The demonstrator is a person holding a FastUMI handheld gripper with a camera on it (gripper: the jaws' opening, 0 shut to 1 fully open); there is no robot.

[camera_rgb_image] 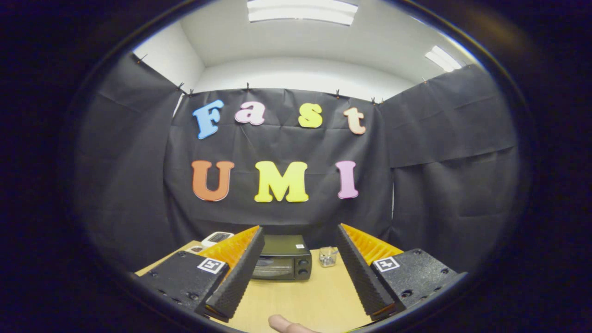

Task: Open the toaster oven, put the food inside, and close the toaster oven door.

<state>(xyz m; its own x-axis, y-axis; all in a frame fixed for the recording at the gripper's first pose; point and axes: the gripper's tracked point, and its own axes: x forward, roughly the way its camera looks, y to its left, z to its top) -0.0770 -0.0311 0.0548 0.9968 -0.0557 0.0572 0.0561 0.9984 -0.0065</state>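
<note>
A small black toaster oven point(283, 259) stands on the wooden table point(314, 296) against the booth's back wall, well beyond my fingers. Its glass door is shut and two knobs sit on its right side. My gripper point(299, 236) is held above the table, open, with nothing between its two fingers point(238, 273). The oven shows in the gap between them, partly hidden by the left finger. No food can be made out.
A small clear container point(328, 255) stands just right of the oven. A white device point(217, 238) lies at the far left of the table, behind the left finger. A fingertip of a person point(284, 324) shows at the table's near edge.
</note>
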